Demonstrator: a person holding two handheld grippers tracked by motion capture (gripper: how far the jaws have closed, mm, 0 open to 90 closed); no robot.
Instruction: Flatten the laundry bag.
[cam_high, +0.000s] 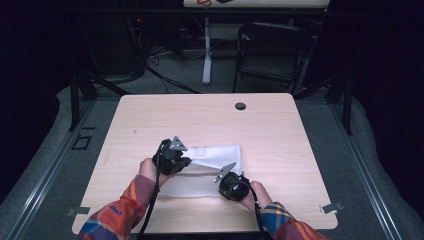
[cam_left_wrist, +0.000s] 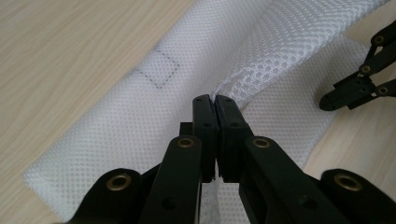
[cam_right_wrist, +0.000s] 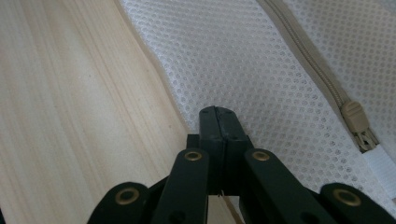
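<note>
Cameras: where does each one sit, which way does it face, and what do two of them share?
High view: above the near edge, looking forward and down on the table; forearms, hands, left gripper, right gripper.
Left gripper view: along shut jaws pinching the mesh bag; right gripper beyond.
Right gripper view: along shut jaws at the bag's zipper.
Shared: the mesh bag.

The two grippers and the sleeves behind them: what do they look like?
Both the left gripper and the right gripper are black, each with a grey three-cornered plate on top and a black cable trailing back. Their jaws have brass-coloured rivets. The sleeves are plaid: orange, blue and yellow.
</note>
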